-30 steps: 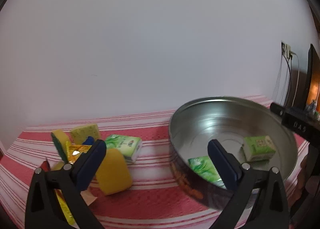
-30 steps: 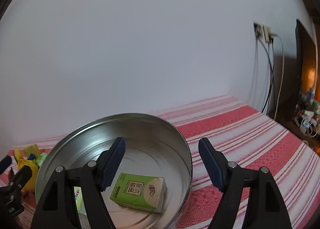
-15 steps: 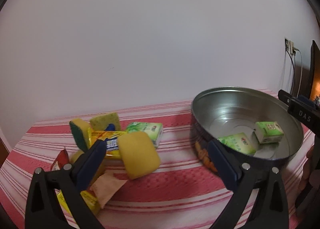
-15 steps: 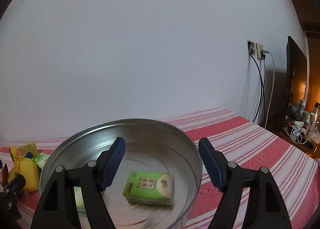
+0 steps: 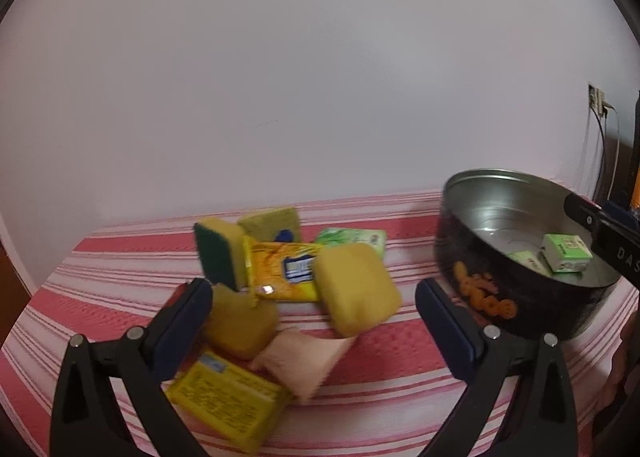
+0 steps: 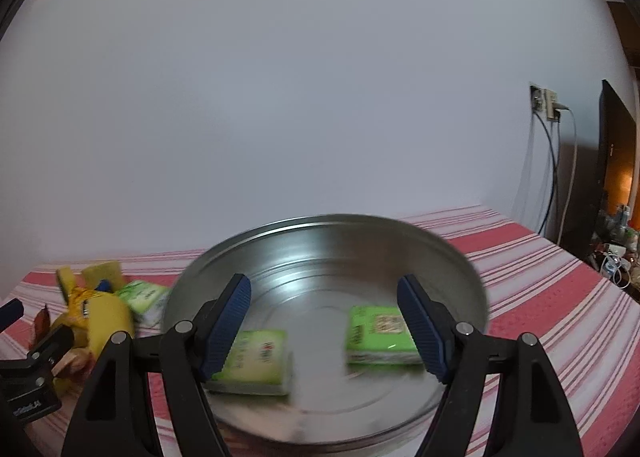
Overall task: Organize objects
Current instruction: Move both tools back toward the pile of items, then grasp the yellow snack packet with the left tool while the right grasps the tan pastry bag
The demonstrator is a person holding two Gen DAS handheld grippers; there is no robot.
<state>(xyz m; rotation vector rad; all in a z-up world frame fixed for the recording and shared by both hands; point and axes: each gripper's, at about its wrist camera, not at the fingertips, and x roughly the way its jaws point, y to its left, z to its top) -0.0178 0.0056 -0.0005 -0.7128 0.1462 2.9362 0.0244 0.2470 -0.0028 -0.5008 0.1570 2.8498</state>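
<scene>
A round metal tin [image 5: 500, 285] [image 6: 328, 253] stands on the striped cloth and holds two green tissue packs [image 6: 256, 357] [image 6: 380, 333]. My right gripper [image 6: 324, 333] is open and empty, above the tin's near side. My left gripper [image 5: 312, 321] is open and empty over a pile to the left of the tin: yellow sponges [image 5: 356, 289] [image 5: 240, 321], a green-backed sponge [image 5: 218, 253], a yellow snack bag [image 5: 288, 271], a green tissue pack [image 5: 352, 237], a yellow packet [image 5: 228, 397] and a pink cloth [image 5: 304, 357].
A red-and-white striped cloth [image 6: 560, 297] covers the table up to a white wall. A wall socket with cables [image 6: 546, 103] and a dark cabinet [image 6: 616, 161] stand at the far right. The right gripper's body [image 5: 604, 229] crosses the tin's right side in the left wrist view.
My left gripper has swung left from the tin to over the pile. My right gripper has turned left, so both tissue packs in the tin now show between its fingers.
</scene>
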